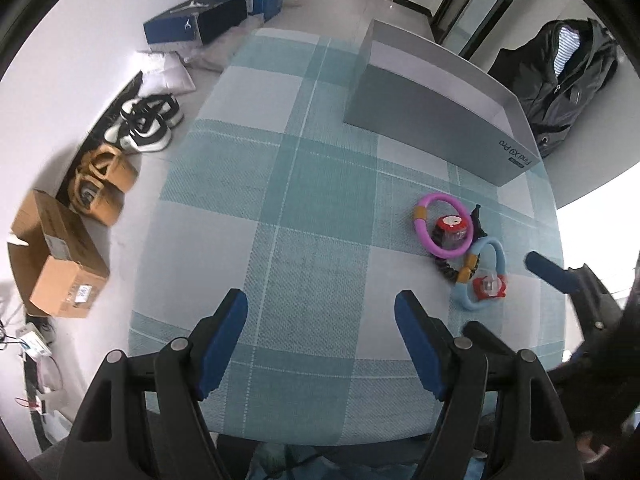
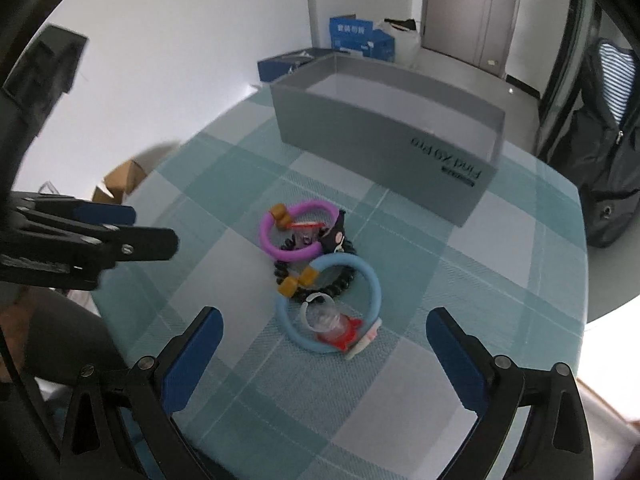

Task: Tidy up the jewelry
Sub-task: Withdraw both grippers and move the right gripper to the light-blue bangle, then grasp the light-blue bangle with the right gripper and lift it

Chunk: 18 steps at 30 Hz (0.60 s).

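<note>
Left wrist view: left gripper (image 1: 320, 316) hangs over the checked teal tablecloth (image 1: 280, 184), jaws wide apart, nothing btwn them; the jewelry sits off to its right, not under it; purple ring (image 1: 425, 240) lies nearest the grey box (image 1: 432, 120), w/ a red-topped charm (image 1: 451, 227) inside its loop; light blue ring (image 1: 498, 254) just below it, overlapping a black coiled band (image 1: 447, 270); a 2nd red charm (image 1: 489, 286) lies on the blue ring's lower part; box is open-topped, stands further back on the cloth, well apart from the rings; its side reads "Find X9 Pro"; a blue pad of the right gripper (image 1: 550, 272) pokes in at the right edge, near the blue ring; floor on the left holds sneakers (image 1: 146, 122), tan slippers (image 1: 100, 184), a cardboard carton (image 1: 56, 256), dark blue shoebox (image 1: 196, 20); a dark jacket (image 1: 560, 80) hangs top right; blue carton by the wall has Chinese print, too small to read.

Right wrist view: right gripper (image 2: 324, 344) also spread wide, empty; light blue ring (image 2: 370, 280) lies on the cloth btwn and just ahead of the fingertips, pads not touching it; purple ring (image 2: 272, 240) behind it, touching the coiled band (image 2: 344, 280); grey box (image 2: 380, 120) beyond, lettering upside down here; left gripper (image 2: 132, 232) enters from the left, near the purple ring, apart from it.
</note>
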Available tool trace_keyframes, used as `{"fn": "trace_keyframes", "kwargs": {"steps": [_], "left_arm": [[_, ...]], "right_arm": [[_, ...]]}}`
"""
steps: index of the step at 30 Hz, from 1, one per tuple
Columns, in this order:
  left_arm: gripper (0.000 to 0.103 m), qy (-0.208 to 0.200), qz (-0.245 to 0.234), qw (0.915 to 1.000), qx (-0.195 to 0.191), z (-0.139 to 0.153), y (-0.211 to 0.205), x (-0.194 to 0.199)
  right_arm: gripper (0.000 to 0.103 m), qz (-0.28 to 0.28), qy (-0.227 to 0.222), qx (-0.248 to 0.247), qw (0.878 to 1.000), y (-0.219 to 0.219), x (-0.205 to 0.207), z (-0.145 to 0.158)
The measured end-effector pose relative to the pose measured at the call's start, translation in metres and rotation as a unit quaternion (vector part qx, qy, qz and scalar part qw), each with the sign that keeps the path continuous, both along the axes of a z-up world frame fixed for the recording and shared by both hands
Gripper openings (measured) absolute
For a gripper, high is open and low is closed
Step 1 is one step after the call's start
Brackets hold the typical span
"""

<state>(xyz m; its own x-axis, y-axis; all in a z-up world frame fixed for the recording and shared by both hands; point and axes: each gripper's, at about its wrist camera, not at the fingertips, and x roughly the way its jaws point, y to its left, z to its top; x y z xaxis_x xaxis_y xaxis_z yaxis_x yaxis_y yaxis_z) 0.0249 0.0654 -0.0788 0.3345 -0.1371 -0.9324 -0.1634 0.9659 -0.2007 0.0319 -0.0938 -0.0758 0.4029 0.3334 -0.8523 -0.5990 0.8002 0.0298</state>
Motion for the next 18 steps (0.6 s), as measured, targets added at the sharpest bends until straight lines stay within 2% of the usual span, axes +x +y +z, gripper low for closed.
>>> {"fn": "trace_keyframes", "kwargs": {"steps": [5,7,9,11,12,18], "left_arm": [[0.072,-0.001,0.000,1.0000,-0.004,0.001,0.000,0.002],[0.072,-0.002,0.000,1.0000,-0.005,0.002,0.000,0.001],[0.072,-0.001,0.000,1.0000,-0.007,0.002,0.000,0.000],[0.072,0.000,0.001,1.0000,-0.006,0.003,0.000,0.001],[0.072,0.000,0.002,1.0000,-0.005,0.003,0.000,0.001],[0.072,0.003,0.005,1.0000,-0.002,0.000,0.001,0.005]], "right_arm": [[0.092,-0.007,-0.003,-0.014,1.000,0.005,0.004,-0.006],[0.085,-0.010,-0.010,-0.026,1.000,0.007,0.004,-0.008],[0.068,-0.009,-0.005,-0.036,0.999,0.008,0.005,-0.011],[0.064,-0.004,0.004,-0.038,0.999,0.009,0.006,-0.014],[0.059,-0.005,0.002,-0.038,0.999,0.010,0.005,-0.013],[0.059,-0.009,0.001,-0.020,1.000,0.006,0.006,-0.004]]}}
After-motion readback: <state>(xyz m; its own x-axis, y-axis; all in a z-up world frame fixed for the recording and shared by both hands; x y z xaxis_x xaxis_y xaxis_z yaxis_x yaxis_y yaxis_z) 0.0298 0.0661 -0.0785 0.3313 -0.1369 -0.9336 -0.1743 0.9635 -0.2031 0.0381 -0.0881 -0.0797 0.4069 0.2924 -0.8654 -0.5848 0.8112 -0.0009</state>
